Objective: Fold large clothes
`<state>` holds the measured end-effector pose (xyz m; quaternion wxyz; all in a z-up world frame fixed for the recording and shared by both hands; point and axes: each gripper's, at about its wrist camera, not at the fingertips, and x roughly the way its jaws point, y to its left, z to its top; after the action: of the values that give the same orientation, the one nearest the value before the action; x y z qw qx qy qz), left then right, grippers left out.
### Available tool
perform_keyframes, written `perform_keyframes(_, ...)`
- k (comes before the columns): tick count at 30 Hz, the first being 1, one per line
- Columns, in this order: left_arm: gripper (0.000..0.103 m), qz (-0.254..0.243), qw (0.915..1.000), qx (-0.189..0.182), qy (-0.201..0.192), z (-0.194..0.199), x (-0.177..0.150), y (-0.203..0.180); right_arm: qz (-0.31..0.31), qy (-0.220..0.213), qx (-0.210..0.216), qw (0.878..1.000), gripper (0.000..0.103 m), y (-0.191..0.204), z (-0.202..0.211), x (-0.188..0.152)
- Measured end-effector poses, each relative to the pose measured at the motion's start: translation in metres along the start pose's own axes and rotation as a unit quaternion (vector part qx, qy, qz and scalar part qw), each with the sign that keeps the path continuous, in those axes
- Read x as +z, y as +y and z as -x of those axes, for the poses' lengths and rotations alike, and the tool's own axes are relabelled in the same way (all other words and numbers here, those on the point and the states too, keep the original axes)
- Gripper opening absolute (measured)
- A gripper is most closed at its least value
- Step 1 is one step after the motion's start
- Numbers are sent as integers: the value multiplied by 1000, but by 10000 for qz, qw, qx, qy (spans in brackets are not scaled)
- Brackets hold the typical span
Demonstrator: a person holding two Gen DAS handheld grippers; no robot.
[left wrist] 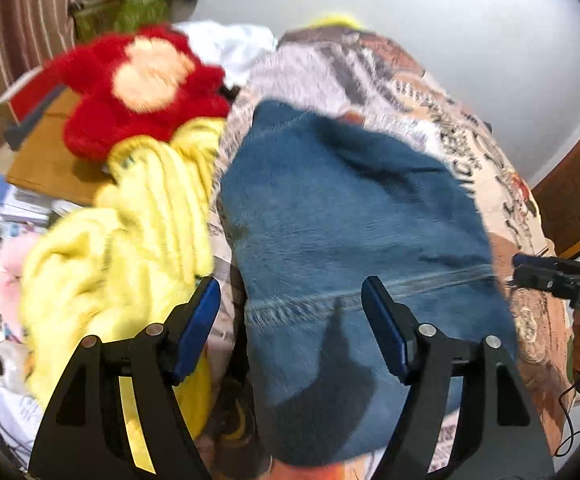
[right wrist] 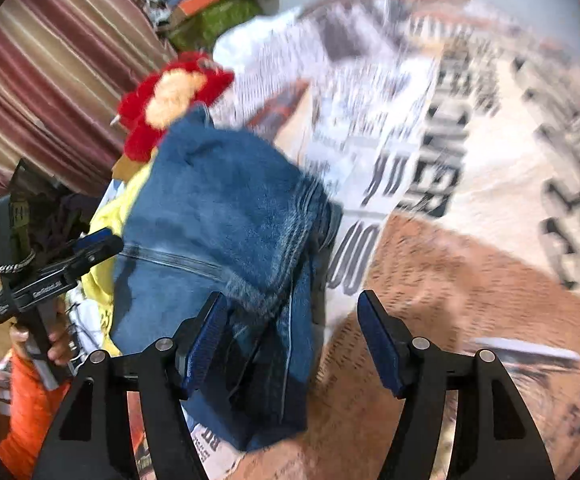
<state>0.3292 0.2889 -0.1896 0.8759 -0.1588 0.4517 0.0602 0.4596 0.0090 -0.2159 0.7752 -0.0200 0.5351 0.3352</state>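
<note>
The folded jeans (left wrist: 354,216) lie on the printed bedcover (left wrist: 502,184), their length running away from both claws, directly under the left claw (left wrist: 292,320) and leftward of the right claw (right wrist: 290,332), both spread apart, empty.

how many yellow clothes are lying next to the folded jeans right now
1 that I can make out: a yellow garment bunched against the left edge of the jeans, just below the red plush toy. Blur may hide more in that heap.
</note>
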Motion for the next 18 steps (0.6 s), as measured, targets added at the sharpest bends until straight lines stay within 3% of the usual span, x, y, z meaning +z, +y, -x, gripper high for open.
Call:
perform_keyframes(4, 73, -190, 9976, 65, -664, 61, -4, -18, 181, -776, 42, 9968, 65, 22, 66, -12)
perform_keyframes(8, 73, -366, 9890, 48, -1435, 127, -8, -48, 329, -1643, 248, 9855, 65, 58, 130, -26)
perform_keyframes(14, 73, -642, 9632, -30, -2609, 221, -37, -95, 665, -2782, 487, 9570, 65, 112, 210, -65)
perform_keyframes(18, 73, -882, 9369, 151, -3380, 272, -76, -123, 928, -3276, 502, 9389, 65, 140, 248, -102)
